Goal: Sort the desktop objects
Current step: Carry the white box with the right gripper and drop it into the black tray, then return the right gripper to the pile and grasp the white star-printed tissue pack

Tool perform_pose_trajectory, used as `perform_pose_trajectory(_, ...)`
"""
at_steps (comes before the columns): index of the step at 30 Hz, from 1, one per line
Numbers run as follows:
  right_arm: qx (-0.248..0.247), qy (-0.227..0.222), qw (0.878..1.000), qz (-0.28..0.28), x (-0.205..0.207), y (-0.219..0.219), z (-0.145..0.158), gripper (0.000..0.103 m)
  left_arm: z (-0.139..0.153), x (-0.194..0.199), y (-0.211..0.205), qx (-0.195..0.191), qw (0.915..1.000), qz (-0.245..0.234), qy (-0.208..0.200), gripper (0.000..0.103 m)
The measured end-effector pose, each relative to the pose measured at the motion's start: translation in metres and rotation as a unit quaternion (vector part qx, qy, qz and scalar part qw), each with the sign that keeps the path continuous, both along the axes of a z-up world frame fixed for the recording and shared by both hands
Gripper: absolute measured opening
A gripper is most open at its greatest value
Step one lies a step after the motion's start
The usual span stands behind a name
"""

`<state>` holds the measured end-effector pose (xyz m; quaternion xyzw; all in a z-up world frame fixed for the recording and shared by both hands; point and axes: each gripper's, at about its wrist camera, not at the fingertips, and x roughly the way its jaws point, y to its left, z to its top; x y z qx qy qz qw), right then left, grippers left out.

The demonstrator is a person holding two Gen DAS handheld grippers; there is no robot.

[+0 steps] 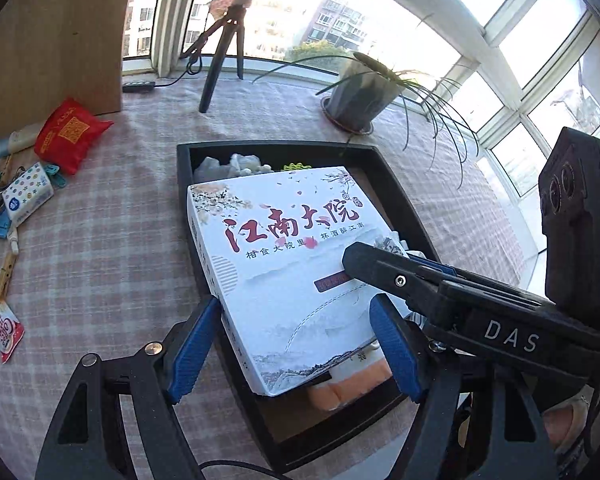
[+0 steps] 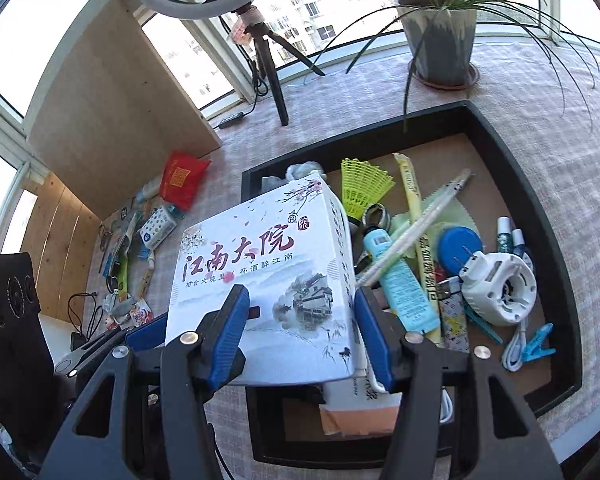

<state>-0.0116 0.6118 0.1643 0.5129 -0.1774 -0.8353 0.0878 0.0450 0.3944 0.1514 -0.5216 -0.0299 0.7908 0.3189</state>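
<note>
— Over the black tray [image 2: 556, 280] on our checked tablecloth [image 1: 100, 248], where's the tissue box [image 2: 268, 280]?

— We hold it above the clutter, tilted. Our right gripper [image 2: 300, 336] pinches its near end; our left gripper [image 1: 296, 344] straddles a corner, fingers [image 1: 190, 350] against its sides.

— And the rest?

— Red pouch [image 1: 70, 136] and clips lie beside the tray.

Bright window backlight, fisheye-warped edges
</note>
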Motion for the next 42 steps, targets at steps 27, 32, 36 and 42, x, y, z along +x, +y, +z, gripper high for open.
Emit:
perform_pose_trajectory(27, -0.023, 0.017, 0.999, -0.021, 0.018, 0.043, 0.011, 0.054, 0.015, 0.016, 0.026, -0.028, 0.9992, -0.027, 0.014, 0.073)
perform_pose_trajectory(32, -0.024, 0.019, 0.999, 0.03, -0.003, 0.0, 0.015, 0.054, 0.016, -0.009, -0.018, -0.038, 0.999, 0.02, 0.016, 0.073)
perform_pose_trajectory(36, -0.027, 0.018, 0.997, 0.076, -0.02, -0.039, 0.018, 0.054, 0.011, -0.029, -0.056, -0.042, 0.9973, 0.059, 0.014, 0.073)
perform_pose_trajectory(42, -0.031, 0.015, 0.99, 0.134, -0.051, -0.098, 0.024, 0.054, 0.001, -0.058, -0.118, -0.039, 0.9914, 0.125, 0.004, 0.073)
